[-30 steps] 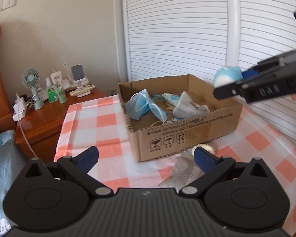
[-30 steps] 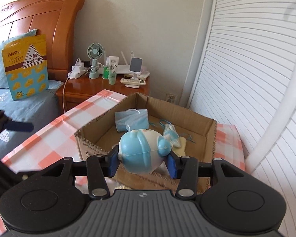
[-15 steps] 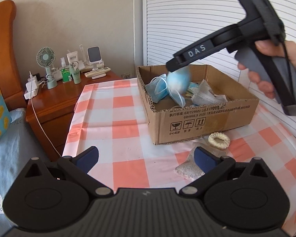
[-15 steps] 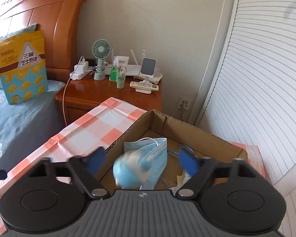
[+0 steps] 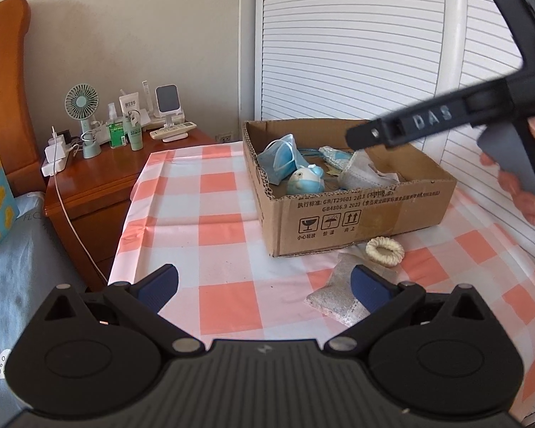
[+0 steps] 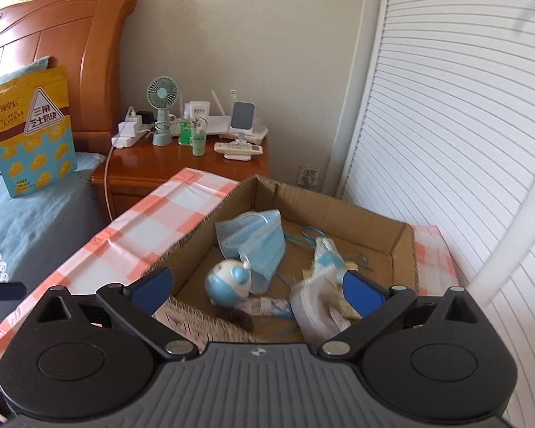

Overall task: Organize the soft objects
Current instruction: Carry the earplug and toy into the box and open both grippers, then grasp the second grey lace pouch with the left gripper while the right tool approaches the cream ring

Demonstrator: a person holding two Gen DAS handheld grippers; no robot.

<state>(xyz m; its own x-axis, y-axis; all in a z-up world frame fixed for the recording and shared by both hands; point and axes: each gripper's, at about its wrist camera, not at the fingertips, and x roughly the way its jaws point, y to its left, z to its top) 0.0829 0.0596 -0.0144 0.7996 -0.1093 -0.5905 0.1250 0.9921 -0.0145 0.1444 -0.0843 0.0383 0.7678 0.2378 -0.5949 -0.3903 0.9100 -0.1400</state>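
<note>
Soft objects mostly sat in the cardboard box point(image 5: 356, 214) already: blue plush toy point(image 6: 228, 283) on the box floor near the front wall, blue face mask point(image 6: 255, 239) just behind and touching it, white mask point(image 6: 317, 303) and a small patterned pouch point(image 6: 326, 253) to the right. Right gripper point(image 6: 256, 285) hung above the box's near edge, its jaws having just been opening and now spread fully wide, nothing between the pads; the plush lay free below them, so that drop looked done. Left gripper point(image 5: 264, 281) was also wide open and empty, low over the table.

Left to do, by my read: two items outside the box. Cream knitted ring point(image 5: 385, 249) lay on the cloth just beside the box's front wall; grey glittery pouch point(image 5: 335, 292) lay near it, partly behind the left gripper's right finger. Probably next pick, left gripper closest.

Surface: table under an orange-and-white checked cloth point(image 5: 214, 214), some creases at the far corner. Room: bedroom, wooden nightstand point(image 6: 182, 164) with small fan point(image 6: 162, 107), bottles, phone stand, remote, power strip; wooden headboard, bed with blue bedding and a yellow snack bag point(image 6: 28, 132); white louvred doors point(image 6: 463, 142) on the right. A person's hand point(image 5: 517, 178) held the right gripper's handle.
</note>
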